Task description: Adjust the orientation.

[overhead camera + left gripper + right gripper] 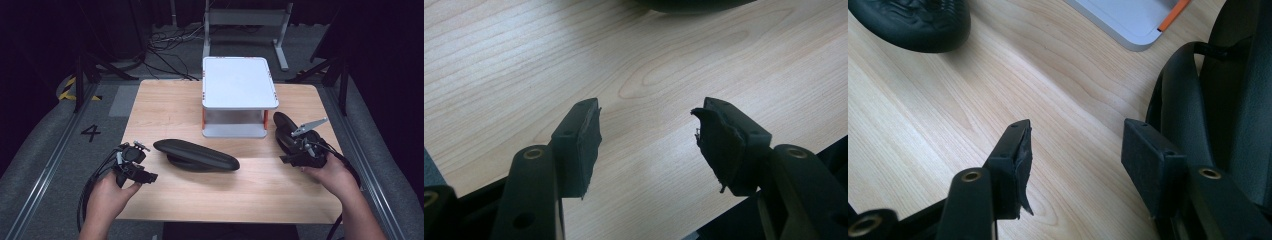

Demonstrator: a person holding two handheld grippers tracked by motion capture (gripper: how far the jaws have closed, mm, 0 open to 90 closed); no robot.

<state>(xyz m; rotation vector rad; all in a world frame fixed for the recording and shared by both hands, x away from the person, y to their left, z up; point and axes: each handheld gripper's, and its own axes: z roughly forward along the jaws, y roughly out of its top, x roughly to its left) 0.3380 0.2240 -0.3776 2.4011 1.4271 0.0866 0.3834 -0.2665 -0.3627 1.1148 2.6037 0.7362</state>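
Approach step, by the look of it: right gripper [295, 141] spread, empty, just beside the black shoe [284, 131] at the tabletop's [165, 107] right; left gripper [134, 167] spread, empty, near the other shoe [196, 155] lying mid-tabletop. Next: jaws closed on a shoe rim. Two shoes, one white two-tier rack [239, 82].

One black sandal [196, 155] lies upside down on the table, just beside the left claw [131, 167]. The other sandal [286, 131] lies right way up against the right claw [303, 146], its strap [1175, 95] next to one open jaw.
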